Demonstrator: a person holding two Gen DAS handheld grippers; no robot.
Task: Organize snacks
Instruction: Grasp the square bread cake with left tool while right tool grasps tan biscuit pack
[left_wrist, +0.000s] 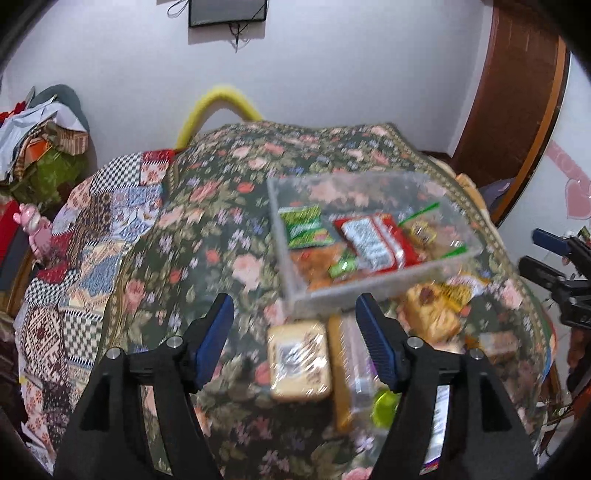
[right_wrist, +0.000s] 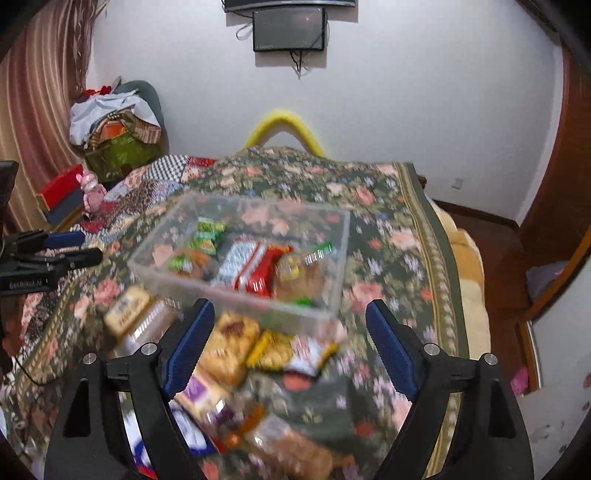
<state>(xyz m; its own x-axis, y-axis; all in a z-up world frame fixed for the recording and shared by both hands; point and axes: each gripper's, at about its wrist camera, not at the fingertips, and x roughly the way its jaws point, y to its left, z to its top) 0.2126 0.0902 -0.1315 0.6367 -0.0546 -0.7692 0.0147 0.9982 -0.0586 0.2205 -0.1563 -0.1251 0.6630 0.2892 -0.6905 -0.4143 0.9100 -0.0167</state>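
Observation:
A clear plastic box (left_wrist: 291, 295) (right_wrist: 147, 271) sits on a floral bedspread and holds several snack packets, among them a green one (left_wrist: 304, 226) and a red one (left_wrist: 373, 242) (right_wrist: 258, 273). Loose snacks lie in front of it: a wrapped yellow cake (left_wrist: 299, 362), a long packet (left_wrist: 351, 369), and brown and yellow packets (right_wrist: 229, 347) (right_wrist: 275, 350). My left gripper (left_wrist: 295, 310) is open and empty above the loose snacks. My right gripper (right_wrist: 290, 317) is open and empty above the packets near the box. Both views are blurred.
The bedspread (left_wrist: 207, 229) covers a bed against a white wall. A patchwork quilt (left_wrist: 74, 266) lies to the left. A pile of clothes (right_wrist: 114, 122) and a pink toy (right_wrist: 90, 190) are at the far left. A wooden door frame (left_wrist: 517, 96) stands at right.

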